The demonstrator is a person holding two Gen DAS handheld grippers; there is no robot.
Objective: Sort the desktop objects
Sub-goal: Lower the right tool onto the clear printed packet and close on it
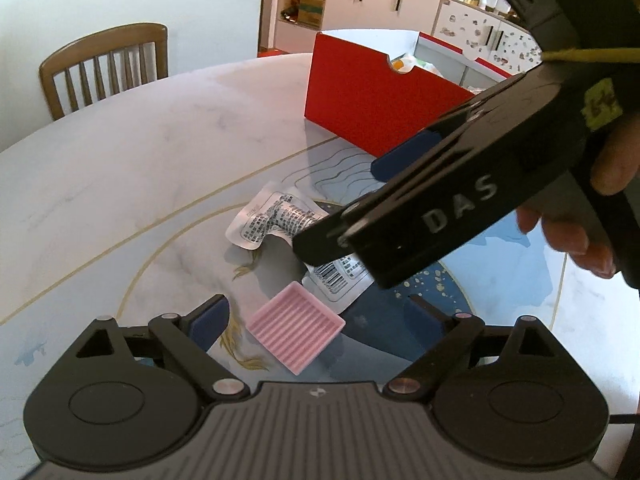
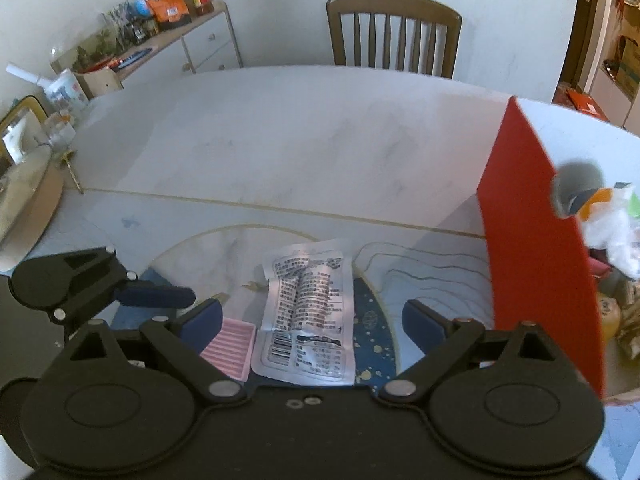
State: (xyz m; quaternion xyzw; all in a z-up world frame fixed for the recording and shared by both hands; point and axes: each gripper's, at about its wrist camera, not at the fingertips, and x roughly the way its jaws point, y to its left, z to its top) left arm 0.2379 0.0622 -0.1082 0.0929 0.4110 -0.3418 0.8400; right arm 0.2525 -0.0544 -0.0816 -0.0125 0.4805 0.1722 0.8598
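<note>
A pink ridged tray (image 1: 296, 326) lies on the marble table, in line with the gap of my left gripper (image 1: 316, 324), which is open and holds nothing. Beside it lies a crumpled silver foil packet (image 1: 276, 216) with printed text. My right gripper (image 1: 336, 206) reaches in from the upper right and hovers over that packet, jaws apart. In the right wrist view the packet (image 2: 308, 308) lies between the wide-open fingers of the right gripper (image 2: 314, 320), with the pink tray (image 2: 230, 346) at its left. A blue finger (image 2: 156, 296) of the left gripper shows further left.
An open red box (image 1: 360, 100) holding several items stands behind the packet, at the right in the right wrist view (image 2: 528, 220). A wooden chair (image 2: 394, 32) is at the table's far edge. A sideboard (image 2: 188, 44) and a platter (image 2: 24, 200) are at the left. A hand (image 1: 580, 236) holds the right gripper.
</note>
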